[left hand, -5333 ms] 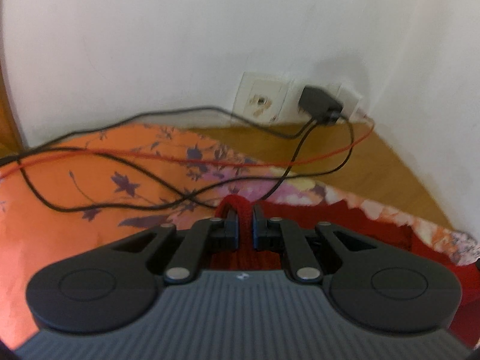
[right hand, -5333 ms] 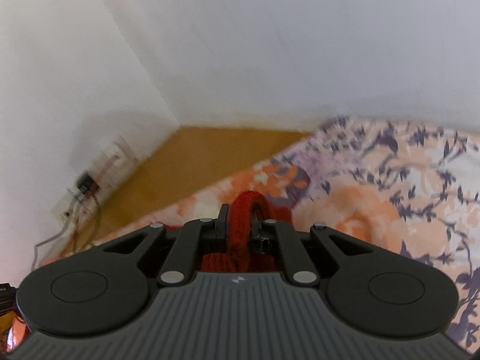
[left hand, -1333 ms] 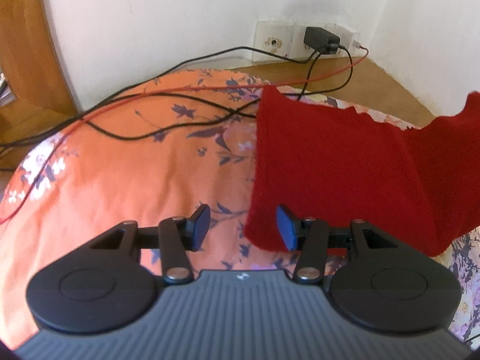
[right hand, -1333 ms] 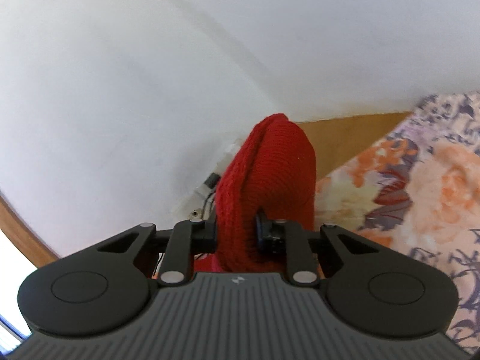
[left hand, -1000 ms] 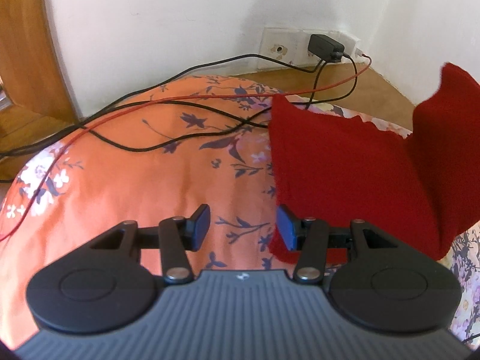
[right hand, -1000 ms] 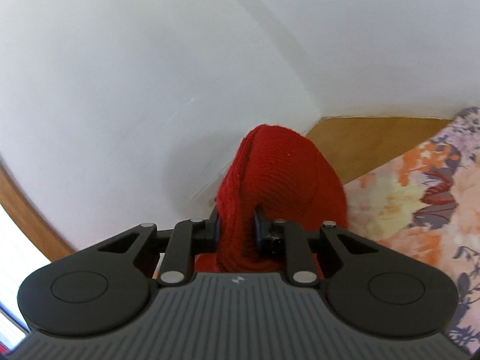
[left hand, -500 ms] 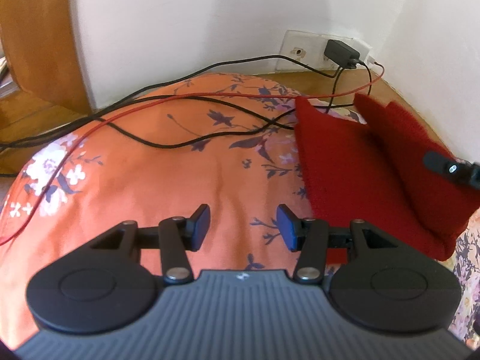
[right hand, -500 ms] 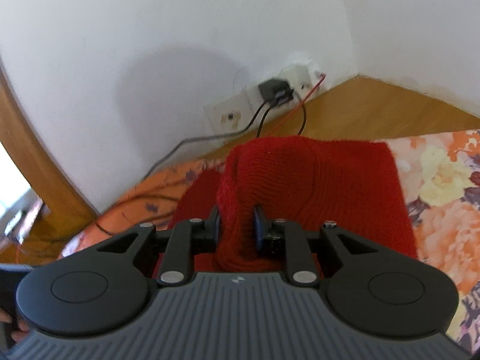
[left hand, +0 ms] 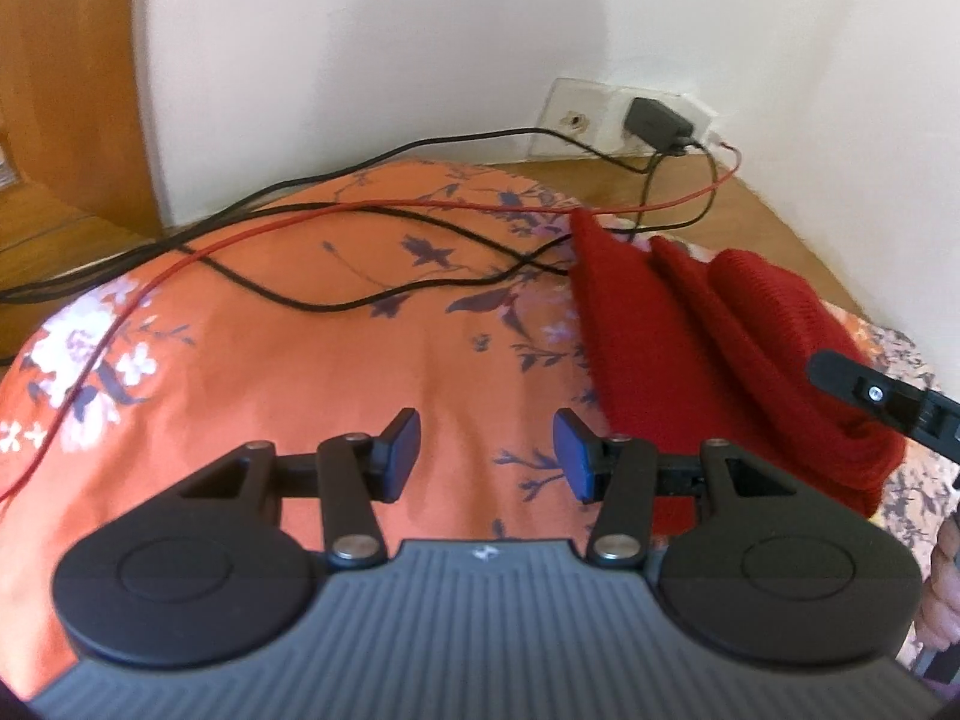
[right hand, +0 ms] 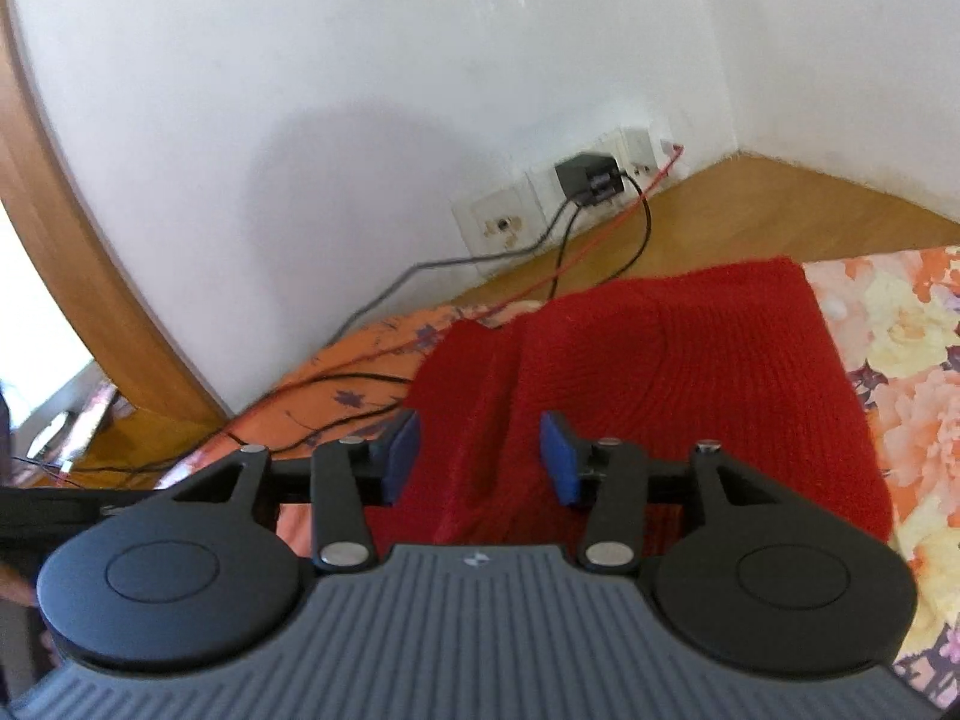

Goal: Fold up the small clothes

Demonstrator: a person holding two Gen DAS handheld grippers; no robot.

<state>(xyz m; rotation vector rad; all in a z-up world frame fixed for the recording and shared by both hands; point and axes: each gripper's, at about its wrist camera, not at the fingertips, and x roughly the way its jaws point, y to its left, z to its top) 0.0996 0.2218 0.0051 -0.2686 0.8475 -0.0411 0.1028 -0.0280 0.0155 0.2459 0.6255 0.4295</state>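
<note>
- Surface: I see a bed with an orange floral sheet [left hand: 252,360], set in a white-walled corner [right hand: 360,90] with a wooden floor [right hand: 810,204].
- Task item: red knit garment [right hand: 690,372], folded over on the sheet.
- Left gripper [left hand: 486,456]: jaws wide, empty, over bare sheet just beside the garment.
- Right gripper [right hand: 480,459]: jaws wide, above the garment.
- Surroundings: wall socket [left hand: 582,120], black charger [left hand: 657,120], black cables [left hand: 360,300] and a red wire [left hand: 420,204] trailing across the sheet.

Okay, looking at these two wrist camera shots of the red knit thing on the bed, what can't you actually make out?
- Near edge of the red knit garment: right wrist view, hidden behind the right gripper body.
- Garment's right end: left wrist view, covered by the other gripper's finger and the frame edge.
- What kind of garment: folds hide its shape.
- Where the cables lead: left wrist view, cut off at the left edge.
</note>
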